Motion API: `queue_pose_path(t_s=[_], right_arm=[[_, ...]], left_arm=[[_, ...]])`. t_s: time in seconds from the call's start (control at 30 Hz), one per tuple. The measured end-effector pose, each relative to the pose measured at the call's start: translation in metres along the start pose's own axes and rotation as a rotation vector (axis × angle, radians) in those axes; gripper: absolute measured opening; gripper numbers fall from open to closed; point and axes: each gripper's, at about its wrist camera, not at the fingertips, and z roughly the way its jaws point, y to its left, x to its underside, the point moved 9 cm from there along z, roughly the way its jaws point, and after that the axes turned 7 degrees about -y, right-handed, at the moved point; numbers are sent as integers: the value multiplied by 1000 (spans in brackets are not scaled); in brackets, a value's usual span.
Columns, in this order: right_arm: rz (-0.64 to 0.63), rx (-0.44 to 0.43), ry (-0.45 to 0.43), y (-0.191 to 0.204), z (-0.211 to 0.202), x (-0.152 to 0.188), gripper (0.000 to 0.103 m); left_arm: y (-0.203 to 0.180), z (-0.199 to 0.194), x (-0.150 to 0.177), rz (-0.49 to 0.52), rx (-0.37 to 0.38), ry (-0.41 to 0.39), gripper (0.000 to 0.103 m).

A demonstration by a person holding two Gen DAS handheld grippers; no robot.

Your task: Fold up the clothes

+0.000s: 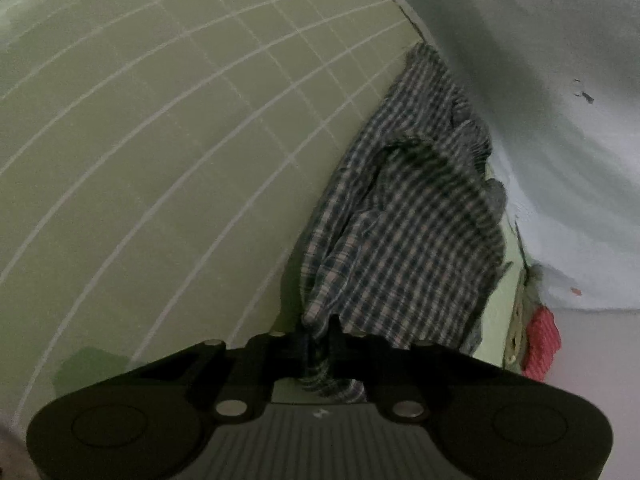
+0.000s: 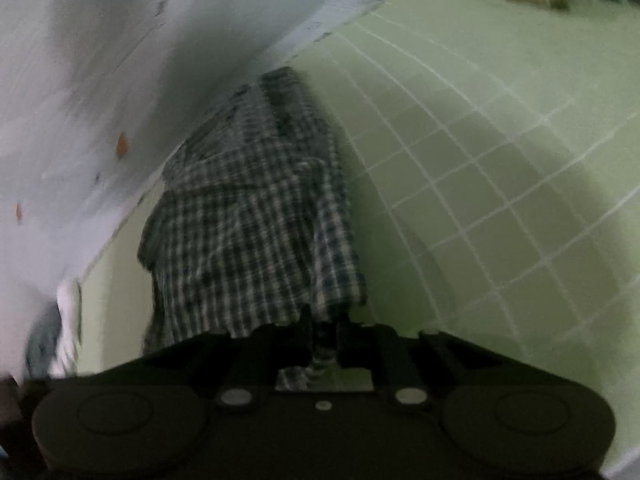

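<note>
A blue-and-white checked garment (image 1: 404,220) lies bunched on a green mat with a white grid (image 1: 160,140), next to a pale wall. My left gripper (image 1: 318,330) is shut on the near edge of the garment, with cloth pinched between its black fingers. In the right wrist view the same checked garment (image 2: 256,216) stretches away from me on the green mat (image 2: 480,160). My right gripper (image 2: 323,322) is shut on another part of its near edge. The cloth looks partly lifted and hangs from both grips.
A pale wall (image 1: 540,120) with small orange marks runs along the mat's edge. A red knitted item (image 1: 542,344) and a light-coloured object lie at the mat's corner. White and grey cloth (image 2: 60,320) sits at the left edge of the right wrist view.
</note>
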Motion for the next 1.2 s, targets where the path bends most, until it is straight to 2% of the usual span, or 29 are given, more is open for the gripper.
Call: queue_pose_path(t_s=[0.1, 0.2, 0.3, 0.47, 0.67, 0.8, 1.03, 1.2], right_arm=[[-54, -7, 0, -3, -30, 10, 9], [-101, -30, -22, -4, -61, 15, 9], [-108, -57, -32, -5, -85, 7, 9], [-111, -118, -47, 4, -109, -13, 9], [-84, -174, -53, 14, -110, -36, 9], [-31, -217, -48, 23, -100, -55, 9], [25, -269, -36, 43, -75, -92, 9], [43, -272, -25, 54, -49, -118, 9]], left_arm=[[7, -19, 12, -27, 17, -2, 7], [13, -31, 20, -118, 23, 30, 7], [5, -48, 23, -155, 70, 26, 7], [-21, -72, 11, -153, 136, -32, 6], [-44, -82, -6, -187, 186, -60, 6], [-54, -84, -21, -195, 193, -70, 6], [-71, -67, -51, -241, 199, -53, 6], [-95, -40, -81, -247, 189, -37, 6]])
